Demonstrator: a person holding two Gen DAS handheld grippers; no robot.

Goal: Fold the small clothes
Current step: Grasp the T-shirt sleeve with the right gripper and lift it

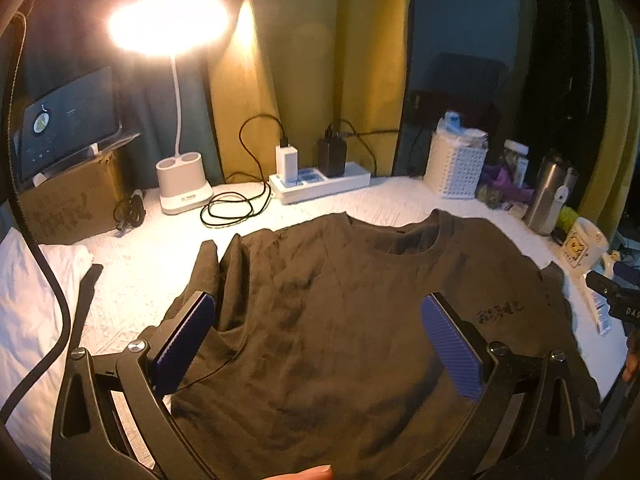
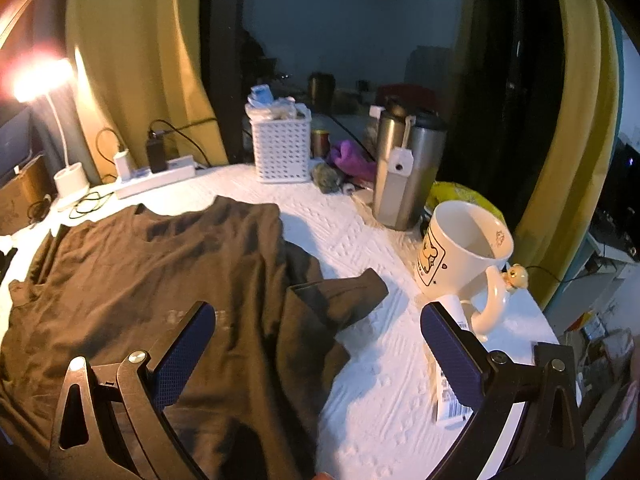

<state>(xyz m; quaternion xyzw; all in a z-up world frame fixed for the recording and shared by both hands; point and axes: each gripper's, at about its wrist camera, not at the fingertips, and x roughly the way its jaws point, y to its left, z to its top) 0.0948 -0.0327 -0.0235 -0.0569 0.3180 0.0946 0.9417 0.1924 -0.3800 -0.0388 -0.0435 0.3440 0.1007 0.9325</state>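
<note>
A dark brown T-shirt [image 1: 360, 312] lies spread flat, front up, on the white table cover, collar toward the back. My left gripper [image 1: 320, 336] is open and empty above the shirt's left half, its left pad [image 1: 184, 332] near the folded left sleeve [image 1: 208, 272]. In the right wrist view the same shirt [image 2: 160, 280] fills the left side, with its right sleeve [image 2: 340, 292] lying out on the cover. My right gripper [image 2: 316, 344] is open and empty above the shirt's right edge and sleeve.
A lit desk lamp [image 1: 180, 188], a power strip with chargers [image 1: 320, 184] and cables stand at the back. A white basket [image 2: 284, 148], steel flasks [image 2: 400, 176], a white mug [image 2: 464, 252] and a small tube [image 2: 450, 392] crowd the right side. White cloth [image 1: 28, 300] lies left.
</note>
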